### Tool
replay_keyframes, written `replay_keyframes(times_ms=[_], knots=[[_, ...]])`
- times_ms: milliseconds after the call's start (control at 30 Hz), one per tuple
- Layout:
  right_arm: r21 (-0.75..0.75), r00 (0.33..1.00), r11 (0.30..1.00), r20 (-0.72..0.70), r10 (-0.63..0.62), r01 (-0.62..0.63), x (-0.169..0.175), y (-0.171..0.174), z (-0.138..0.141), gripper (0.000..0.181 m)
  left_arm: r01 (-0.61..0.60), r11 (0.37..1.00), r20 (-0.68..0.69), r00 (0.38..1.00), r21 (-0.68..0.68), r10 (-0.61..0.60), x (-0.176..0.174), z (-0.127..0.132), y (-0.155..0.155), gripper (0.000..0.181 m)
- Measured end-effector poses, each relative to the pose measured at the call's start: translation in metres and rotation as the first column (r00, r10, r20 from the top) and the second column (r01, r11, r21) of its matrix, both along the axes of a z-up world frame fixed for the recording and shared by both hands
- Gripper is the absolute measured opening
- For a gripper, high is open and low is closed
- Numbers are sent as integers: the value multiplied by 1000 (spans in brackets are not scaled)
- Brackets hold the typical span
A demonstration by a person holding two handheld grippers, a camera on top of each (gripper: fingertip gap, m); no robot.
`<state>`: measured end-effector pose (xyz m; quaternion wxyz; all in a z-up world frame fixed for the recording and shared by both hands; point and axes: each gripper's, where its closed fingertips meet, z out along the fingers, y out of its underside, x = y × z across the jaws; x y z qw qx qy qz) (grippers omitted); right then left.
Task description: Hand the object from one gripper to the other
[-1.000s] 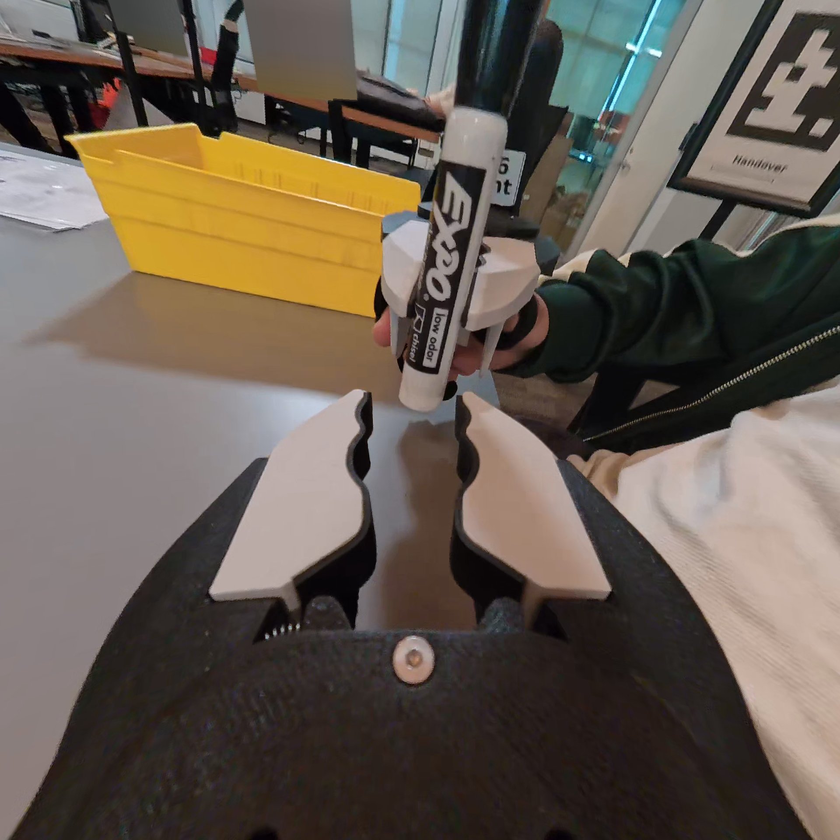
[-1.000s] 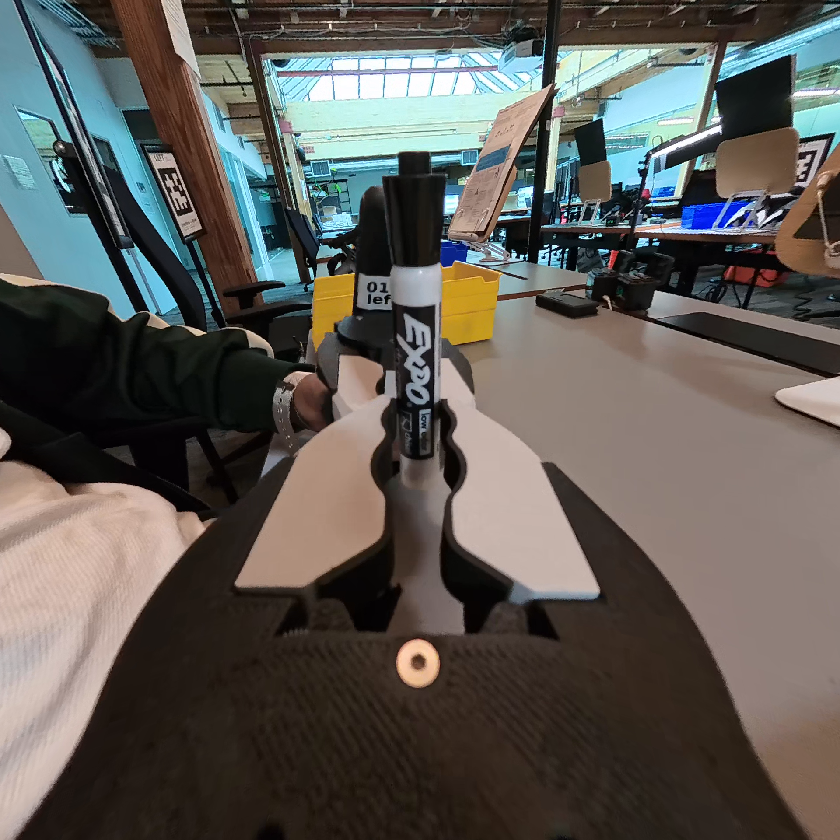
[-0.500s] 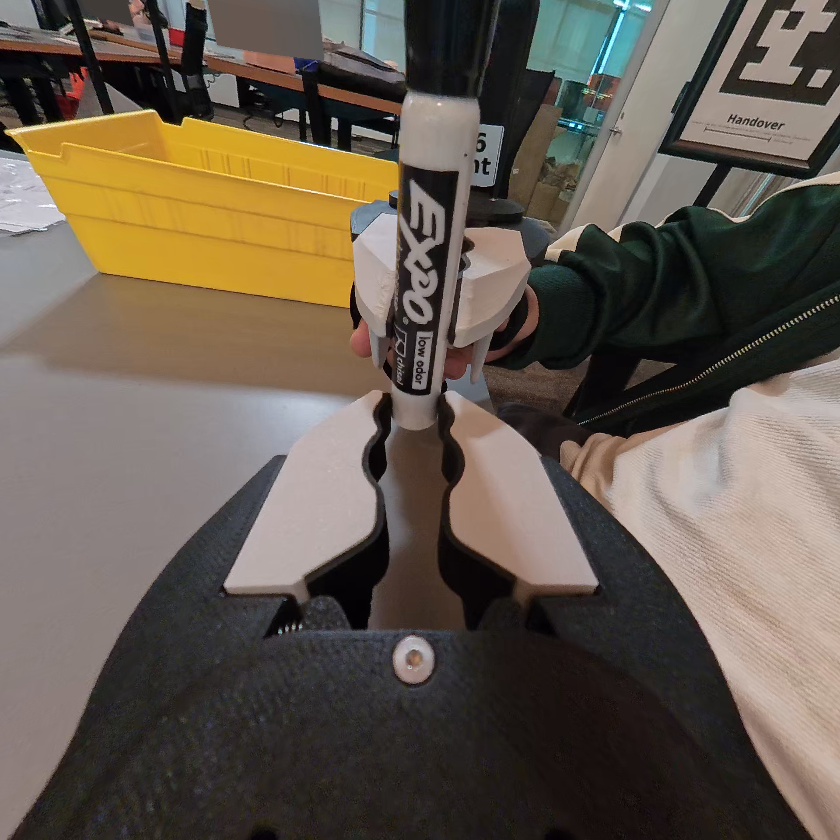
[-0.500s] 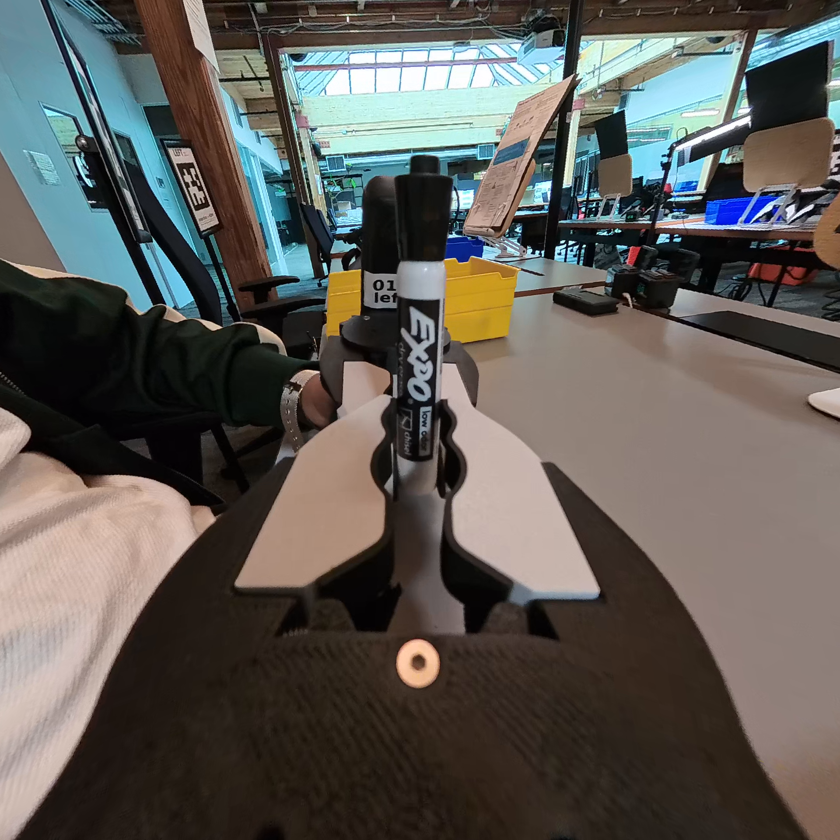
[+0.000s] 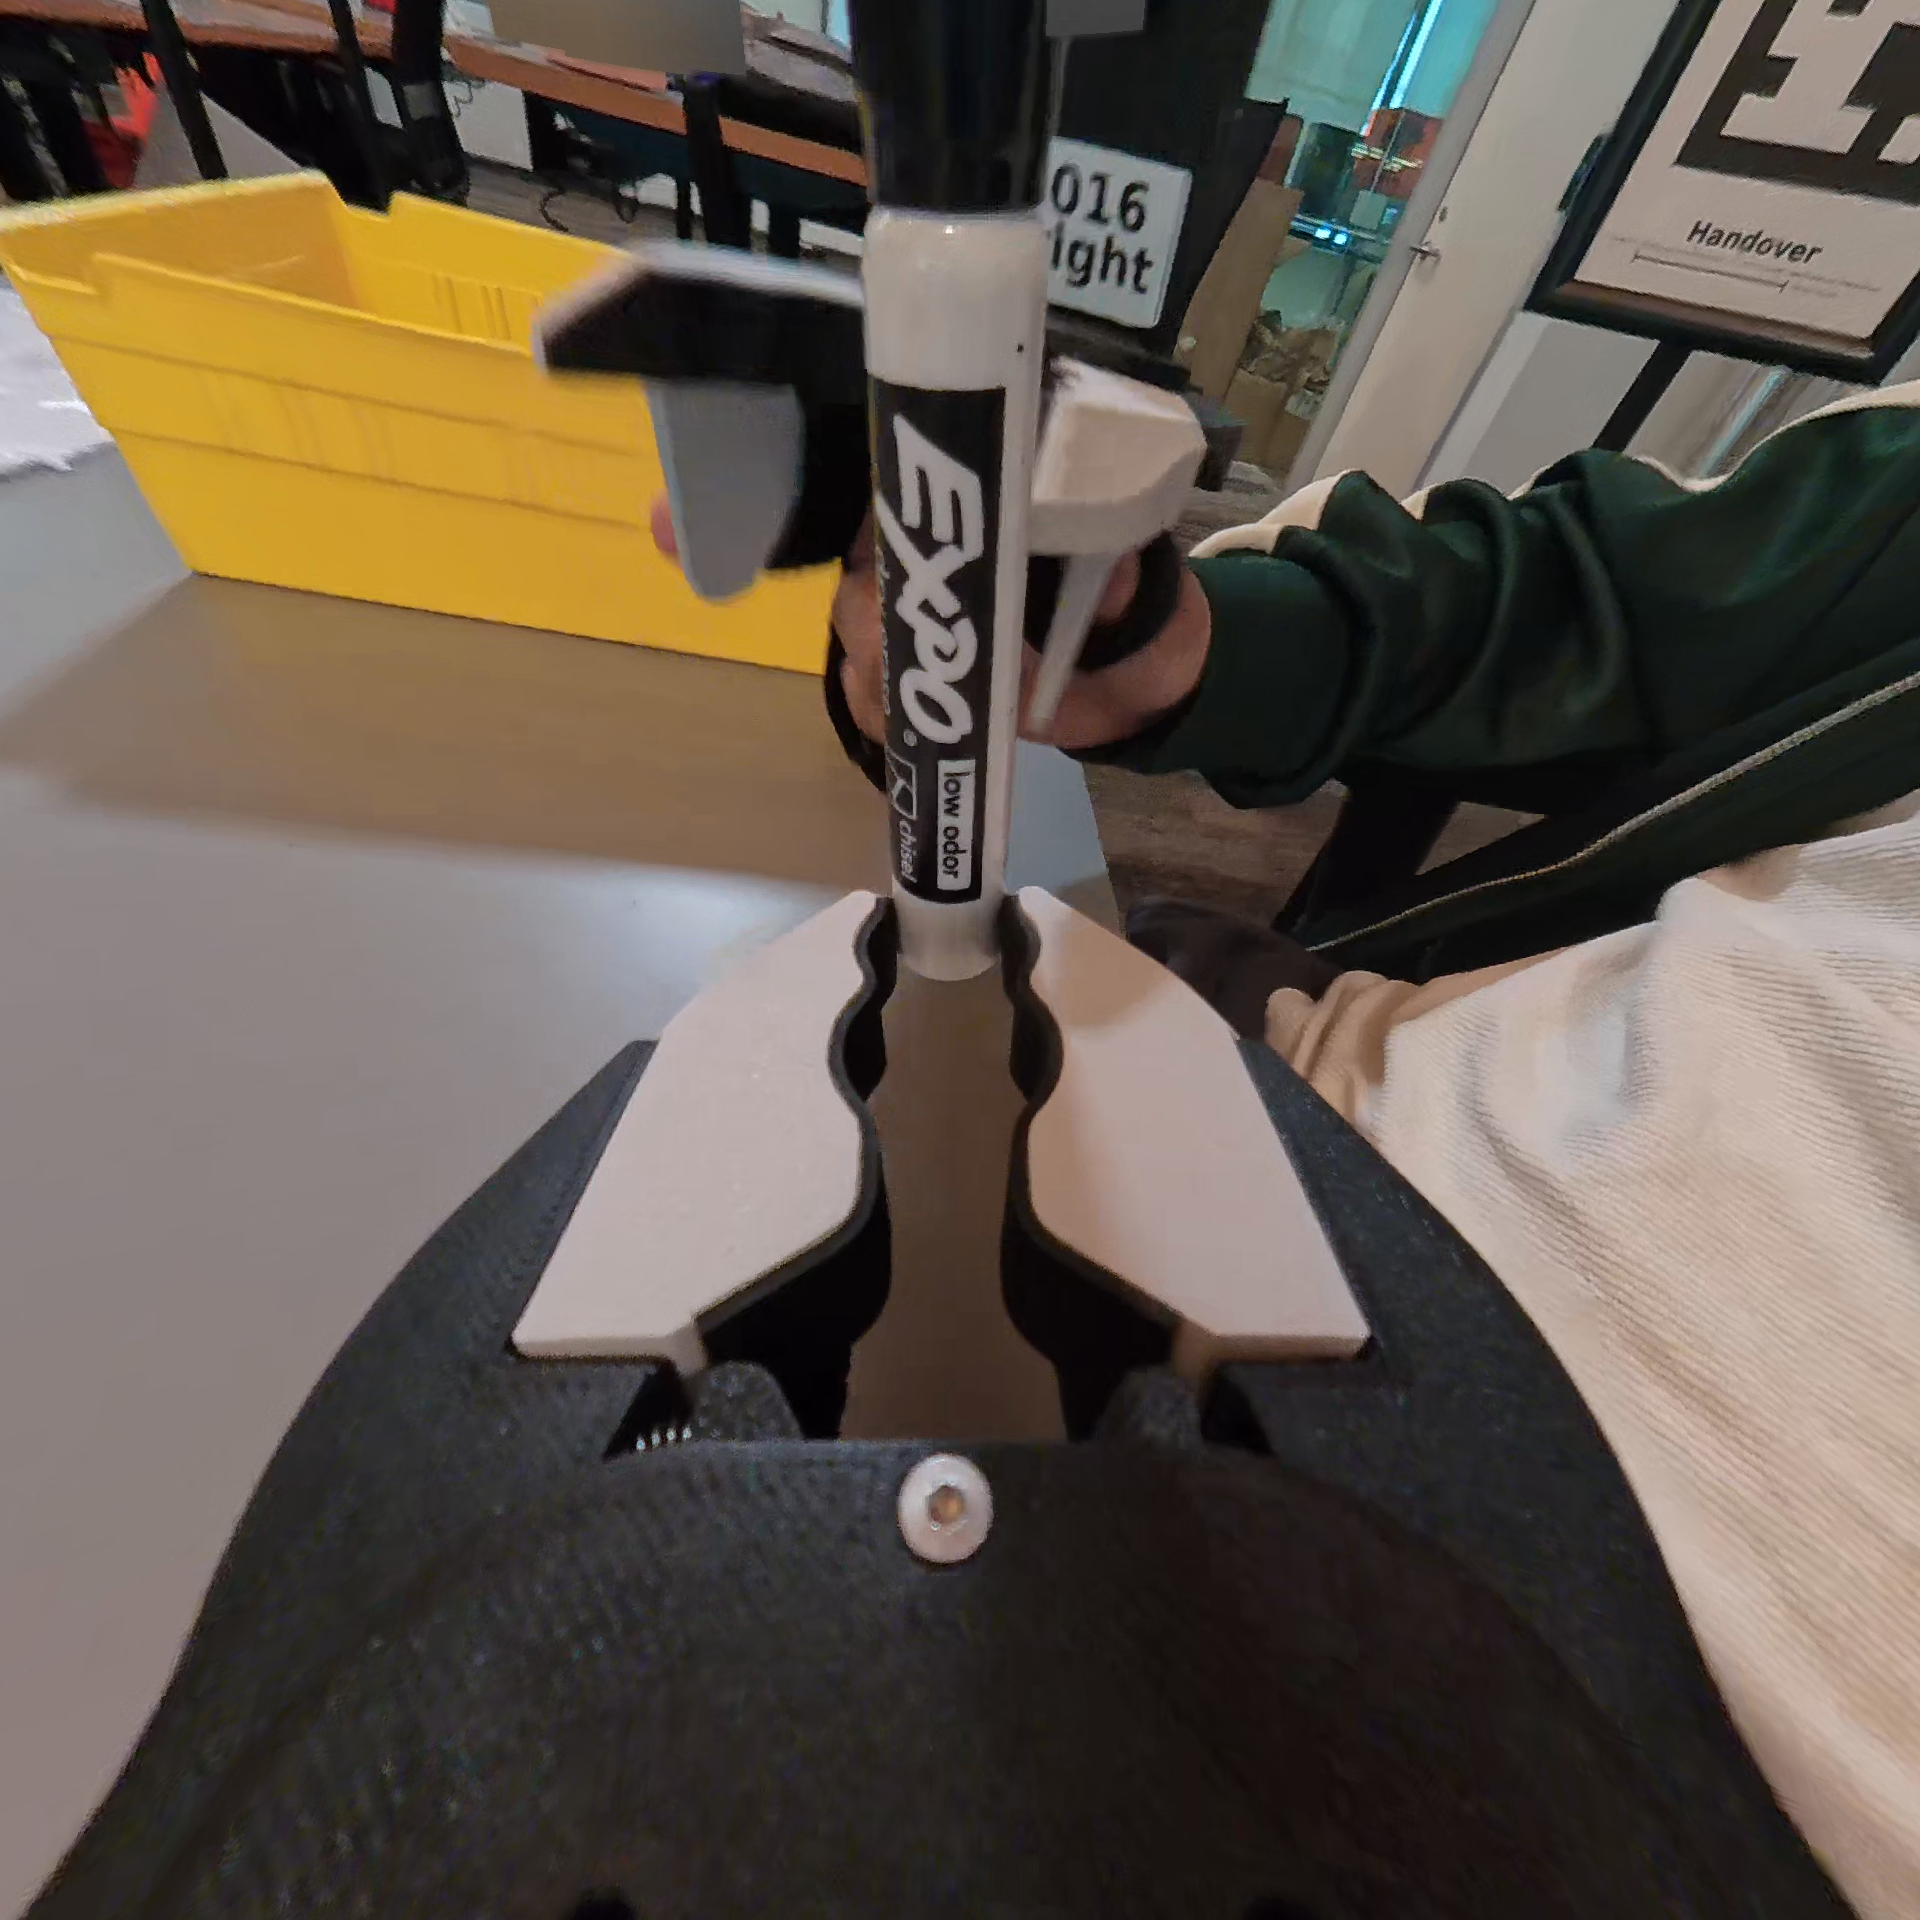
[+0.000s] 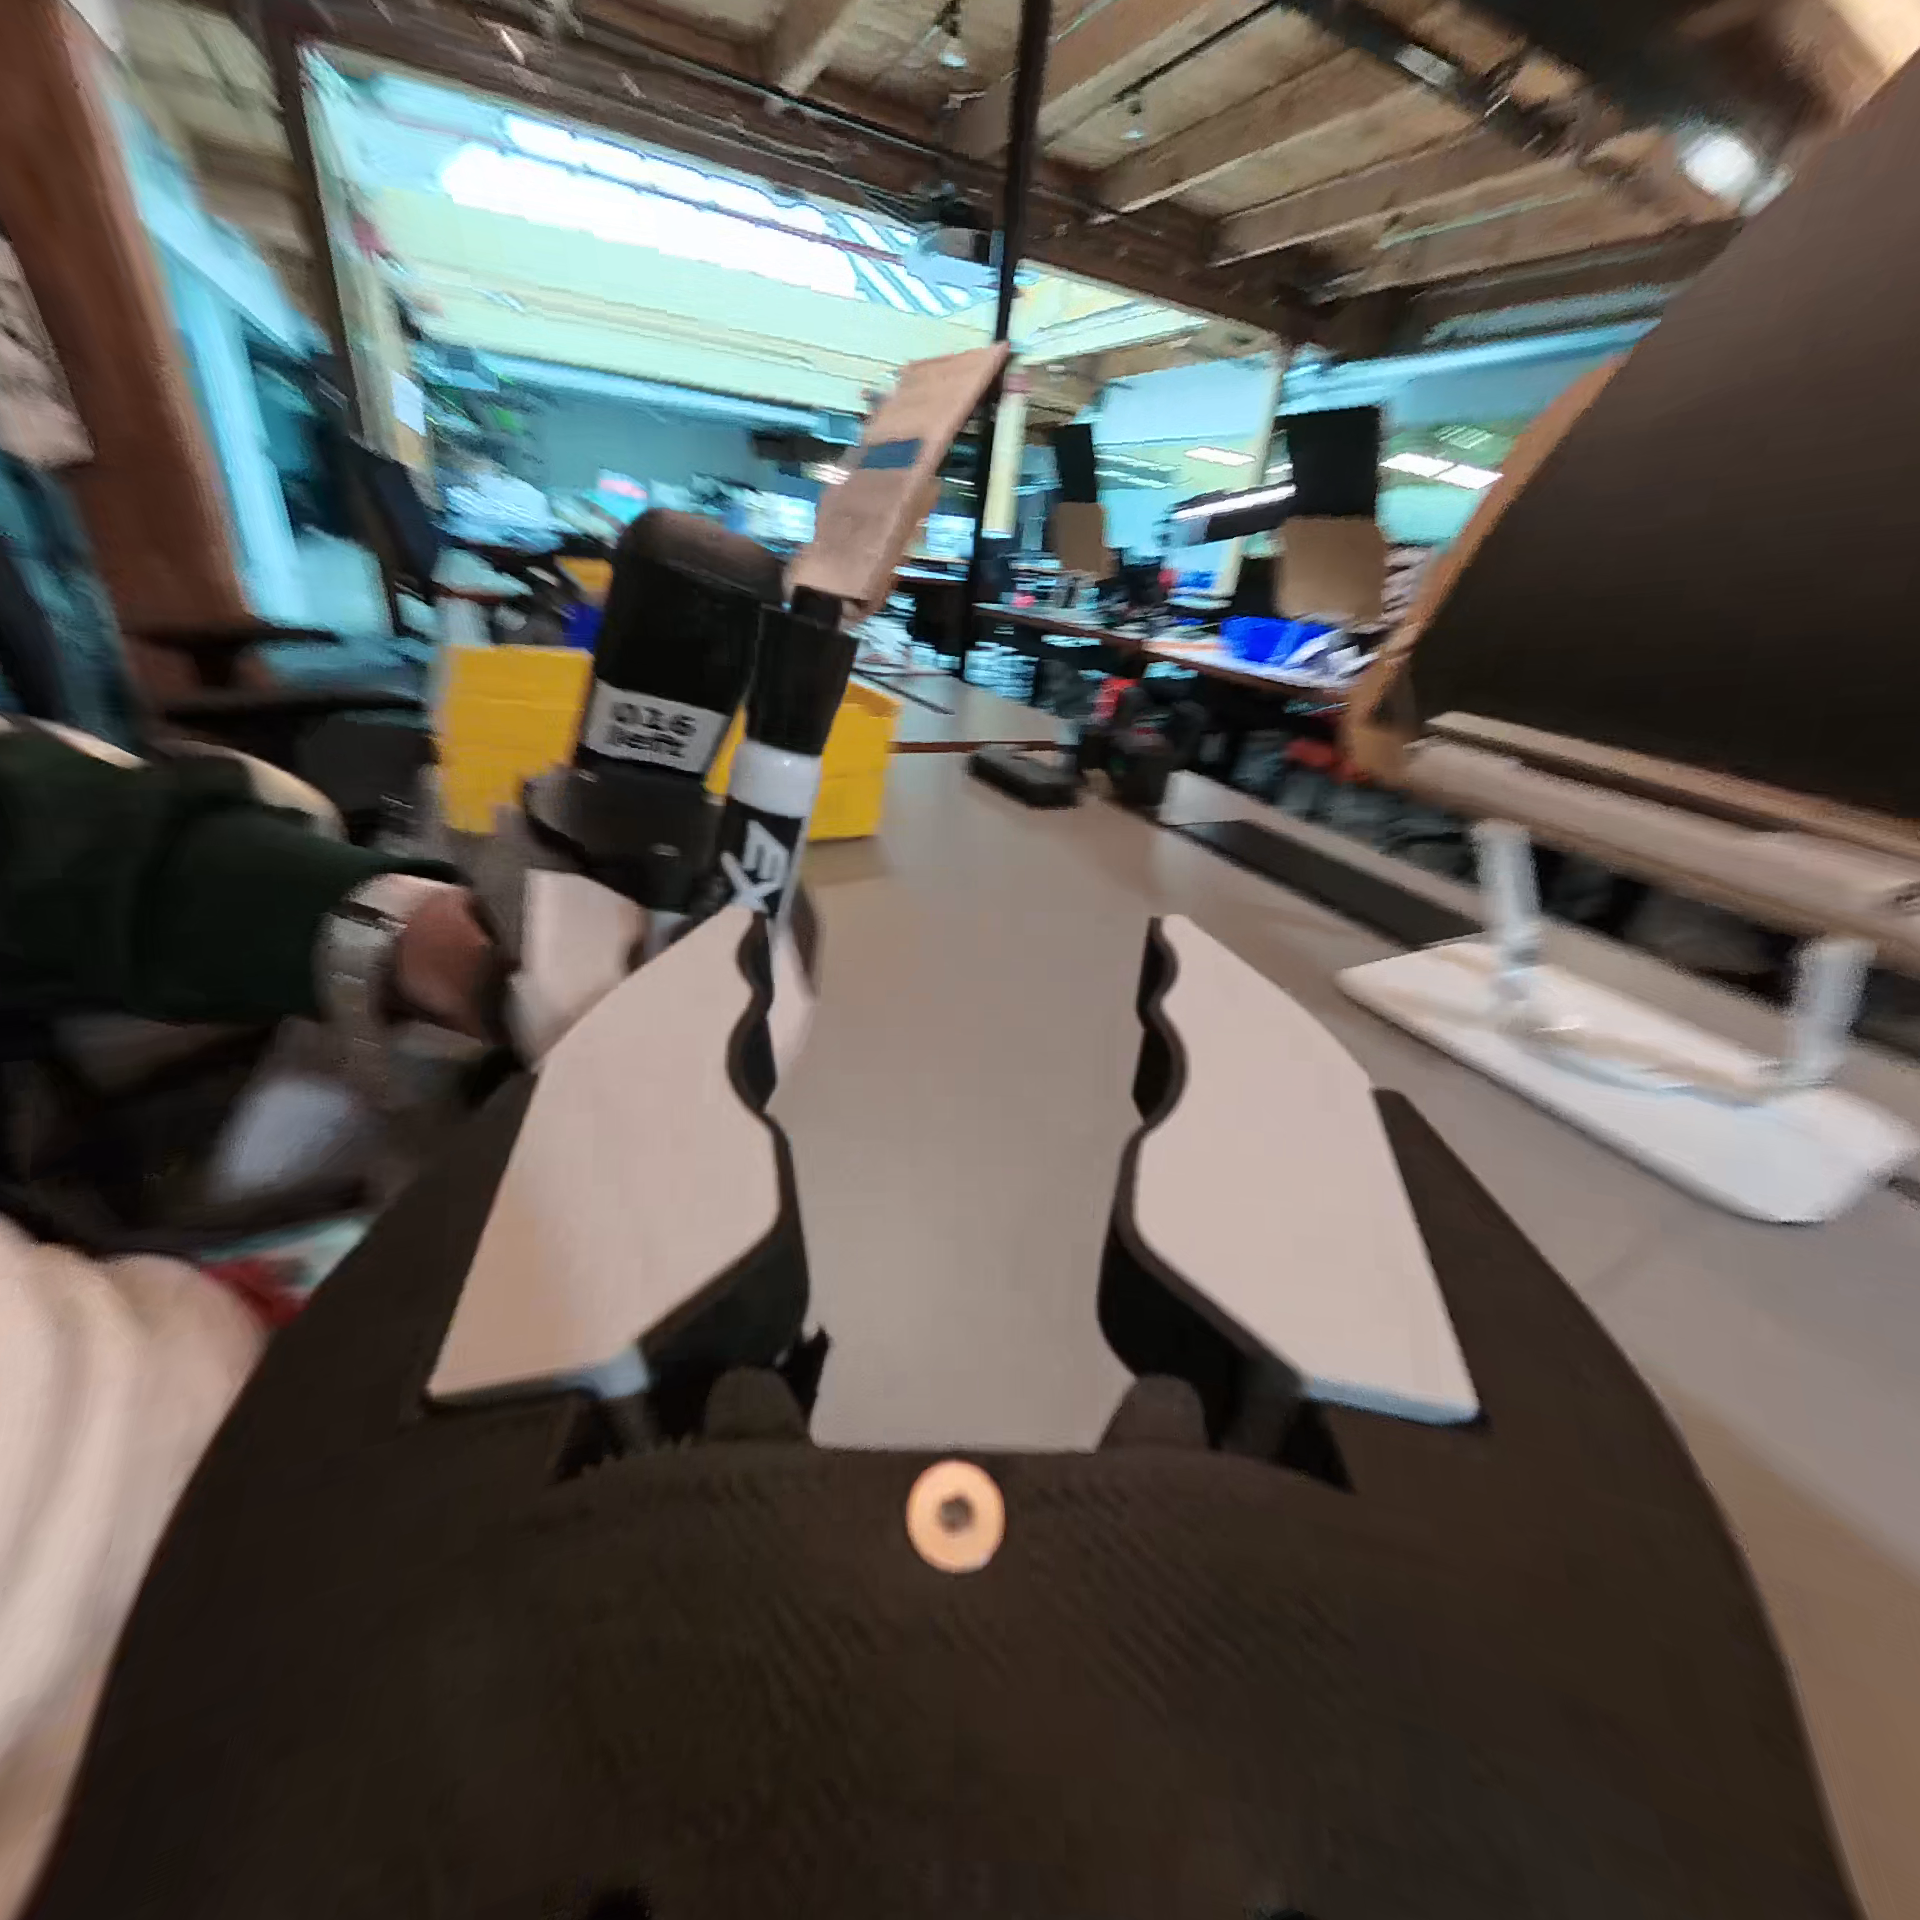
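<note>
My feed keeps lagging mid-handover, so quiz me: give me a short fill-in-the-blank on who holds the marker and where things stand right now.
1. The white-barrelled, black-capped marker is gripped at its bottom end by the ____ gripper.
2. The right gripper has its jaws ____.
3. The plastic bin on the grey table is coloured ____.
4. The marker stands roughly ____.

Missing words: left; open; yellow; upright
</note>
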<state>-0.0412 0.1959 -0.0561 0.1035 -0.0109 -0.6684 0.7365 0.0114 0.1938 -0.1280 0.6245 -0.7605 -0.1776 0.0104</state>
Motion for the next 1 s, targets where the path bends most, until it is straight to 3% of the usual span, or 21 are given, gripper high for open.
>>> replay_keyframes(times_ms=[67,133,267,367,600,733,833,933,1000], knots=[[36,977,994,-192,-92,101,-8,10,5,68,38,999,95,995,22,-40,5,-1,2,19],[105,902,979,-416,-116,174,-8,15,3,71,94,993,205,973,71,-107,13,0,5,19],[209,612,899,-787,-79,385,-12,16,-19,61,198,960,420,868,199,-266,29,2,10,19],[176,426,874,-904,-40,454,-3,9,-23,54,245,933,528,773,262,-351,38,2,12,19],[169,176,840,-980,90,515,14,-4,-37,34,323,909,627,659,263,-416,56,-8,17,20],[164,124,831,-986,115,531,17,-6,-40,27,372,890,647,616,264,-450,66,-11,20,21],[162,122,826,-986,113,540,15,-6,-39,25,378,881,635,615,283,-468,67,-9,20,21],[177,172,818,-980,97,548,10,-3,-39,22,357,873,588,645,333,-489,63,-2,19,25],[196,260,818,-964,60,540,4,0,-37,20,284,879,563,683,383,-466,50,6,19,39]])
